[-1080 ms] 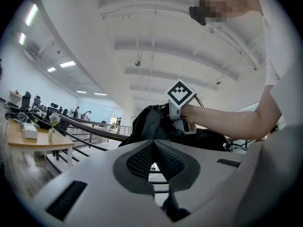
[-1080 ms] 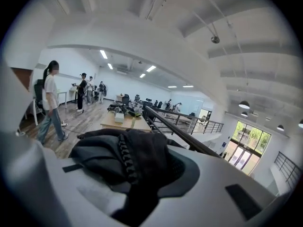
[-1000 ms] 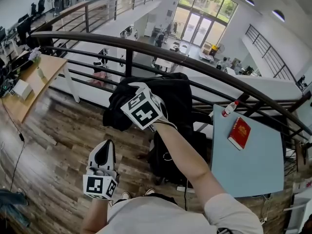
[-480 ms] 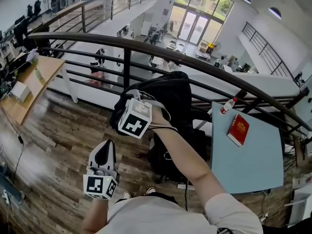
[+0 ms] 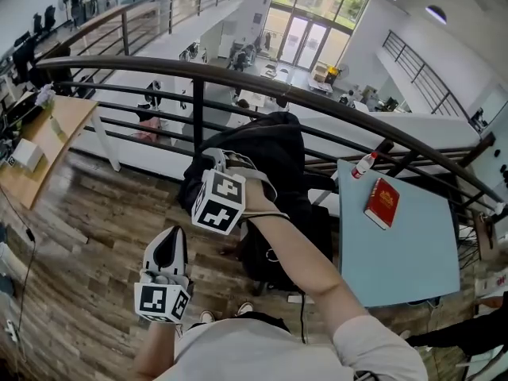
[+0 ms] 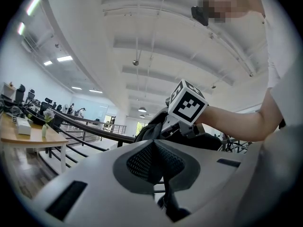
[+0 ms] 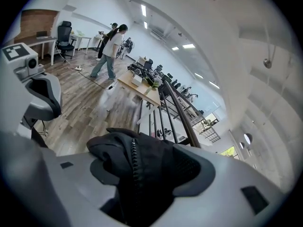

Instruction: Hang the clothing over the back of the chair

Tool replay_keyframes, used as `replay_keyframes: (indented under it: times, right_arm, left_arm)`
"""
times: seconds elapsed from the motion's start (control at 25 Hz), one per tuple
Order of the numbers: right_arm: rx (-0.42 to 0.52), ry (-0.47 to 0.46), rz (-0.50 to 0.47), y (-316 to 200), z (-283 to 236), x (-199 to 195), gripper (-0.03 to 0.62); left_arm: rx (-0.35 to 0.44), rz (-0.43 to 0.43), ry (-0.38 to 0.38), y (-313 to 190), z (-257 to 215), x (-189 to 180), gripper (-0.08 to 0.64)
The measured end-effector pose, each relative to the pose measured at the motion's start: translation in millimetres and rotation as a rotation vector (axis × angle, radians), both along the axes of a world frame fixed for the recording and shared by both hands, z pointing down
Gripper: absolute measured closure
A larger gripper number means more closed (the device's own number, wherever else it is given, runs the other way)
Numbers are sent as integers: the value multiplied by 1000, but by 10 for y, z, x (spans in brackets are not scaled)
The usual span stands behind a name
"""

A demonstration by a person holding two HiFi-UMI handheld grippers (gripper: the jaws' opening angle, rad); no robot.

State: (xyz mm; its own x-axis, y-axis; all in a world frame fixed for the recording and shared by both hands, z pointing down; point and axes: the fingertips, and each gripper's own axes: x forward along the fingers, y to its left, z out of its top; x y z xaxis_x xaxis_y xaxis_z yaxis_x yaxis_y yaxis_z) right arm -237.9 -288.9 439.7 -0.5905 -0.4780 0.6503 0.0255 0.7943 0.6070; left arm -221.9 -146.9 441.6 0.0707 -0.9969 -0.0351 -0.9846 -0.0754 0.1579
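the right arm reaches forward from the bottom of the head view, bare forearm stretched out and angled down, carrying the right gripper point(image 5: 225, 163) onto the black clothing point(image 5: 274, 145). its marker cube faces up toward the camera. in the right gripper view its jaws are spread wide and opening. a fold of the clothing with a zipper line lies in the gap between them, with the pads no longer pinching the cloth. the left gripper point(image 5: 170, 244) is held low and close to the body at the person's left, pointing level and well apart from the clothing. its jaws are pressed together with nothing between them. the clothing is draped in a heap over the top of the chair point(image 5: 274, 248), just in front of the dark railing point(image 5: 238, 74), and it covers the chair so that only dark parts show below. to the right stands a pale blue table point(image 5: 413, 252) bearing a red book point(image 5: 382, 202) and, at its far corner, a small white bottle point(image 5: 363, 165) with a red cap, lying tilted. what the bottle holds cannot be told. a wooden desk point(image 5: 48, 145) sits at far left on the plank floor point(image 5: 95, 236).
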Motion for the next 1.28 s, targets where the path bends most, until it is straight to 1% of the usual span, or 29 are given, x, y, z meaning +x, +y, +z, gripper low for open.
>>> replay_keyframes:
  times: [0.16,0.36,0.72,0.92,1.12,1.28]
  right_arm:
    - [19,32,3,68,68,8,321]
    - [66,68,-6,165,51,65,318]
    - [83,70,24,332,96,136,313]
    - [121,86,38,468,85,169,314]
    - [87,76,48,601,219,180,314]
    - [55,10,56,709,133,200,314]
  left_arm:
    - [0,-2,6,89,29,-45,538]
    - [-6,-3,19,196,59,-39,538]
    - [-15,44,34,327,121,-7,538]
    - [-15,65,35,433,114,-12,538]
    - [-13,71,37,521,152,-51,538]
    - [-14,83,37,536,177,-56,538]
